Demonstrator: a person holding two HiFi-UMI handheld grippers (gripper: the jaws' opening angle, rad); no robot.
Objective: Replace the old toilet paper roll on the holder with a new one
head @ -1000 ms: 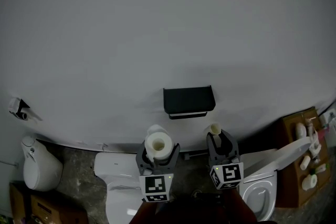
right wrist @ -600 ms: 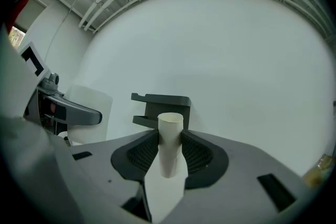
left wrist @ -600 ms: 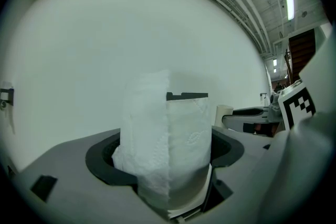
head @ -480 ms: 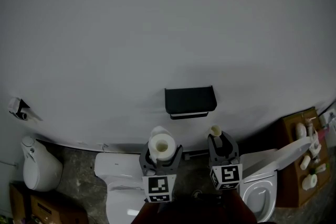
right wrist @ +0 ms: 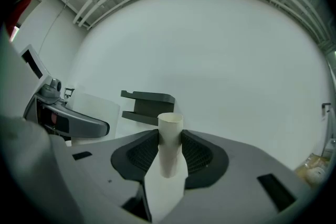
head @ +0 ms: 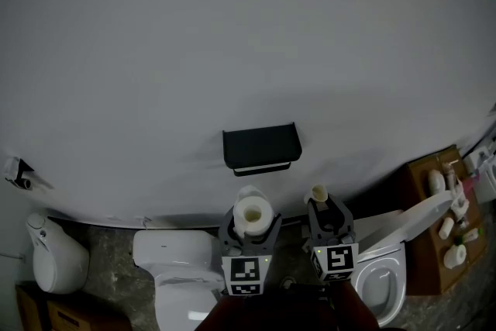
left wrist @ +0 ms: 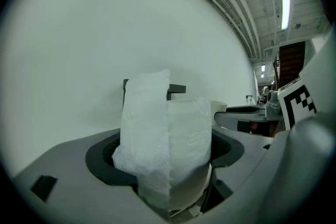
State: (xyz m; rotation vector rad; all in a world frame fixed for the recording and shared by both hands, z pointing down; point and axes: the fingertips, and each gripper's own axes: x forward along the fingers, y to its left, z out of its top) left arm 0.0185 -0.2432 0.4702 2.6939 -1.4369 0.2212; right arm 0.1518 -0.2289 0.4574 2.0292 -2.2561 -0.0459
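New toilet paper roll [head: 253, 213] stands upright in my left gripper [head: 252, 224], bore facing up and a loose sheet draped down its side, just below the black wall holder [head: 261, 149], which appears to carry no roll. The job now, as I judge it, is to lift the roll to the holder's lower bar, tip it so the bore lines up with that bar, and slide it on without crushing the soft paper or snagging the loose sheet. My left jaws stand wide, pressed against the roll's sides. My right gripper [head: 325, 213], beside it, has its jaws about half closed, pinching the bare cardboard tube [head: 318, 193] of the old roll, held upright and best kept clear of the holder. A white toilet [head: 172, 263] sits below on the left.
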